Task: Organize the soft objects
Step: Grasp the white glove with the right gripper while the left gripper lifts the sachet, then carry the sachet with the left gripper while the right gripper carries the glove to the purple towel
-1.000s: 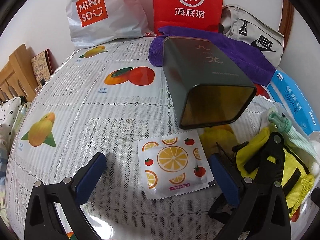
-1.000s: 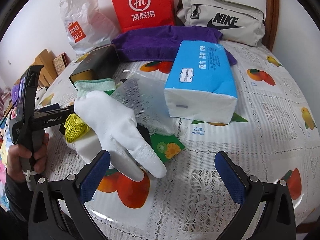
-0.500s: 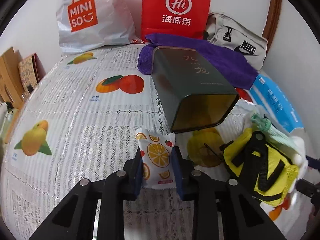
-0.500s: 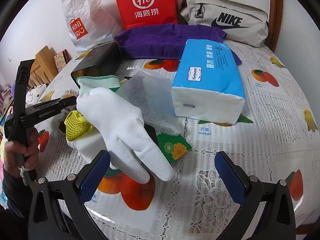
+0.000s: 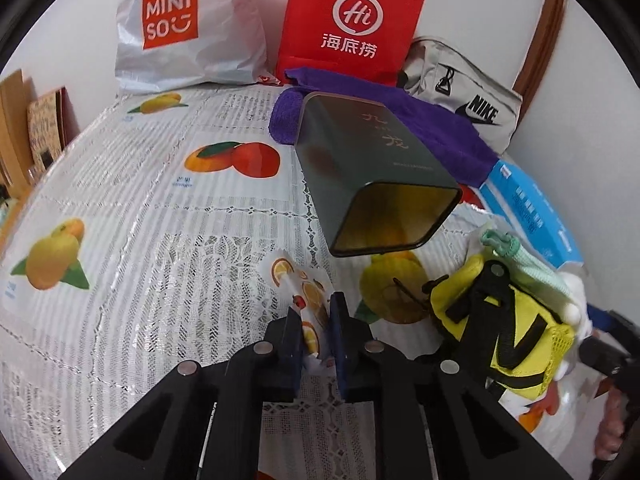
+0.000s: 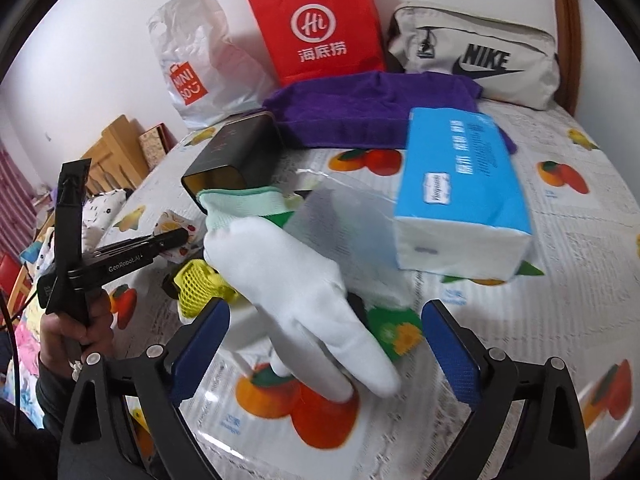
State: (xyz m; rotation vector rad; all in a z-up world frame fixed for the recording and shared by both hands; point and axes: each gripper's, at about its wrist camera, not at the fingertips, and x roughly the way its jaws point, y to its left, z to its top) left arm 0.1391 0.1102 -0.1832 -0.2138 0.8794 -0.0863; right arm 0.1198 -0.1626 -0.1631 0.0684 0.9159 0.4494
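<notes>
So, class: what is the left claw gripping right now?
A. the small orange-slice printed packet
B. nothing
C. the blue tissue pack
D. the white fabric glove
A: the left claw is shut on the small orange-slice printed packet, pinched between its blue pads.

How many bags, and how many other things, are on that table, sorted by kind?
Bags: 4 – MINISO bag, red bag, Nike bag, yellow mesh bag
Packets: 2 – wipes packet, green packet
Gloves: 1
Towels: 1
Tissue packs: 1
Tins: 1
Total: 10
</notes>
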